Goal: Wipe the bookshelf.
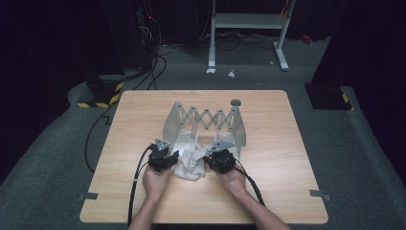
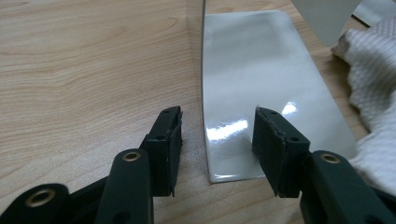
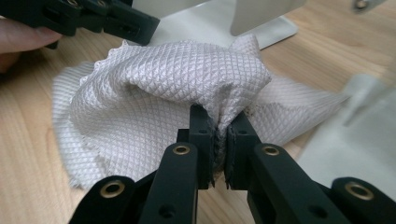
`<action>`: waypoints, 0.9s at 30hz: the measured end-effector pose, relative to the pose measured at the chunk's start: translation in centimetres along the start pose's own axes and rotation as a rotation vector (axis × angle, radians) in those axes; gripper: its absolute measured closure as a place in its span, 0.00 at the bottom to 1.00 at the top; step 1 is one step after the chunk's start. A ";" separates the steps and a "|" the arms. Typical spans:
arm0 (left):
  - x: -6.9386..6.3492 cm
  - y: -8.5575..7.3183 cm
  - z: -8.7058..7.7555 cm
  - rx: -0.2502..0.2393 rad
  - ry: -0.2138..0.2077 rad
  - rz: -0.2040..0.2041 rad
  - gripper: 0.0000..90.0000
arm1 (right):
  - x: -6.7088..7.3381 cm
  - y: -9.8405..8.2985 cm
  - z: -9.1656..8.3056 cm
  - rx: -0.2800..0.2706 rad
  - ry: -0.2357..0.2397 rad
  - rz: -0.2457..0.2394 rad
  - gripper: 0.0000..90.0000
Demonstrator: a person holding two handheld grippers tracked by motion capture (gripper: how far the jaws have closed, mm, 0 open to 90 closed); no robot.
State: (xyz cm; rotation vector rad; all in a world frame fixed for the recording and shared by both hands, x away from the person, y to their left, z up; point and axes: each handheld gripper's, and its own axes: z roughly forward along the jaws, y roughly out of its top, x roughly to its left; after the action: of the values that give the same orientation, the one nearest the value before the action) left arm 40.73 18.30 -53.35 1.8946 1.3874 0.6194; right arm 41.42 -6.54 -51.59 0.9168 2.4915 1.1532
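Note:
A grey folding frame (image 1: 206,117) with a scissor lattice stands mid-table, with a crumpled white waffle cloth (image 1: 191,160) in front of it. My left gripper (image 1: 163,155) sits at the near end of the frame's left panel (image 1: 171,125). Its jaws are open (image 2: 217,116), and the glossy panel's (image 2: 261,70) edge lies between them with a clear gap at the left pad. The cloth (image 2: 373,70) lies just to the right. My right gripper (image 1: 221,158) is shut (image 3: 222,121) on a raised fold of the cloth (image 3: 177,79).
The left gripper (image 3: 102,18) and a fingertip (image 3: 18,37) lie beyond the cloth. A small grey knob (image 1: 235,102) sits behind the frame. Bare wood lies to both sides. On the floor behind are cables (image 1: 153,72) and a white stand (image 1: 249,21).

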 end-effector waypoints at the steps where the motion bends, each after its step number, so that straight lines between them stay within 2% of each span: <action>1: 0.0 0.0 0.0 0.000 0.000 0.000 0.58 | -0.1 -0.1 -0.4 -0.005 -0.001 0.002 0.94; 5: 0.0 0.0 0.0 0.005 0.009 0.000 0.56 | -0.6 -0.4 -2.4 -0.033 -0.016 0.018 0.94; 8: 0.0 0.0 0.0 0.004 0.011 0.000 0.55 | -1.1 -0.6 -4.2 -0.075 -0.050 0.024 0.94; 12: 0.0 0.0 0.0 0.004 0.010 0.002 0.56 | -2.0 -0.9 -5.6 -0.084 -0.092 0.061 0.94; 19: -0.1 0.0 0.0 0.002 0.002 0.005 0.60 | -3.3 -0.8 -7.4 -0.098 -0.200 0.106 0.94; 22: -0.1 0.0 0.0 0.001 -0.003 0.007 0.61 | -3.4 -0.5 -7.6 -0.099 -0.235 0.104 0.94; 27: -0.2 0.0 0.0 -0.004 -0.006 0.008 0.64 | -3.5 -0.2 -7.8 -0.104 -0.249 0.118 0.94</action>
State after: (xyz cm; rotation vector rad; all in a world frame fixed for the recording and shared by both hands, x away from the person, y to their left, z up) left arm 40.64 18.14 -53.34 1.8985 1.3740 0.6192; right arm 40.51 -13.48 -46.74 1.1159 2.1858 1.1151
